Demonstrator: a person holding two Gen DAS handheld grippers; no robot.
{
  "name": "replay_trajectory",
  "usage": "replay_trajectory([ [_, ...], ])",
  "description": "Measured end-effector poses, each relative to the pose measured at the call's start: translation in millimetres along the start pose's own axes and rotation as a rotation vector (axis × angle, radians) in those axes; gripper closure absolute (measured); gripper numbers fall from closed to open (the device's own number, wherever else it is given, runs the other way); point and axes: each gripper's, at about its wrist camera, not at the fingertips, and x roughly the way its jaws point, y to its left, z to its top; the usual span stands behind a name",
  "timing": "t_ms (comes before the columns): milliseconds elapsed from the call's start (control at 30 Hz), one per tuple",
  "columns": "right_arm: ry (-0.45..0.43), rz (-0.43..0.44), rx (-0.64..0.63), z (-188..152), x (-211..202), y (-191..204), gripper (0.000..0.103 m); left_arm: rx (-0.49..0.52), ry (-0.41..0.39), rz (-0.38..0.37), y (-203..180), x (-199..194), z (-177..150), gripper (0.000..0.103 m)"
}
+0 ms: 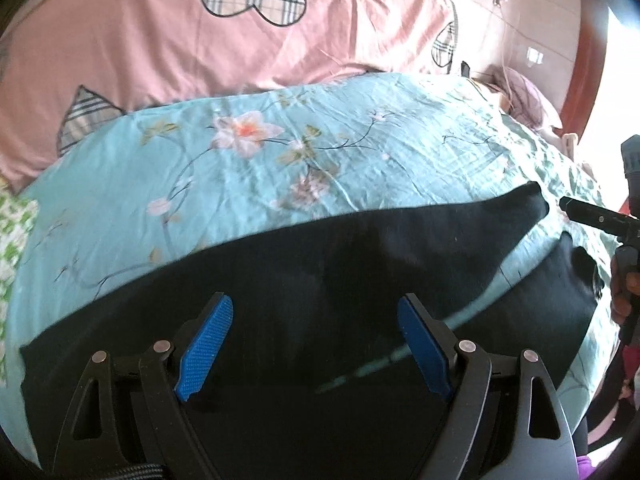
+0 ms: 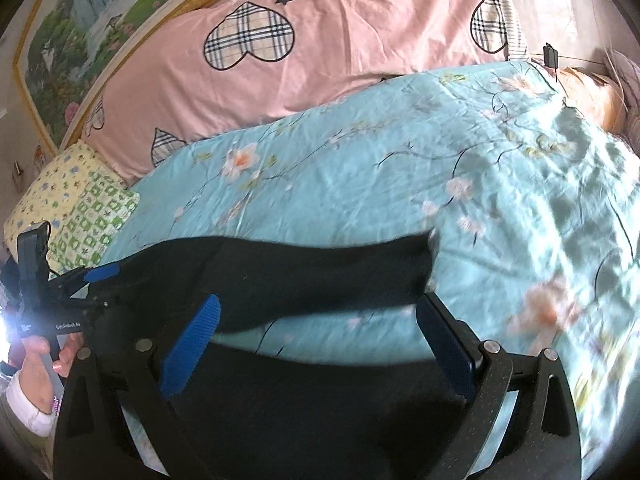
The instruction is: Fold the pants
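Below the left claw (image 1: 316,344), the black pants (image 1: 280,280) are running off the picture's lower edge, and the claw's own linkage is covering their near part. At the far right of that view, the right claw (image 1: 592,220) is showing only partly — the frame edge is cutting it off. Ahead of the right claw (image 2: 320,344), the far pant leg's end is blurring, and to its right the bedsheet (image 2: 520,240) is smearing too — its flowers are losing their outlines.
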Motion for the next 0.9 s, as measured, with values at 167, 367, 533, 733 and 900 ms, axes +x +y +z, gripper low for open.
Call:
replay_trajectory([
  [167, 0.025, -0.039, -0.008, 18.7, 14.7, -17.0, 0.004, 0.074, 0.051, -0.054, 7.7, 40.5, 28.9, 0.019],
  [367, 0.064, -0.027, 0.01, 32.7, 33.6, -32.5, 0.005, 0.159, 0.117, -0.141, 20.1, 83.3, 56.0, 0.02],
  [533, 0.102, -0.022, -0.014, 37.9, 45.9, -34.4, 0.014, 0.238, 0.206, -0.179, 25.1, 115.2, 66.2, 0.02],
  [733, 0.15, -0.007, 0.0, 41.2, 59.8, -44.4, 0.027, 0.288, 0.314, -0.223, 27.0, 146.1, 67.0, 0.024],
  [900, 0.174, -0.031, -0.006, 43.7, 63.2, -48.3, 0.06, 0.282, 0.343, -0.292, 22.6, 139.9, 64.0, 0.068],
])
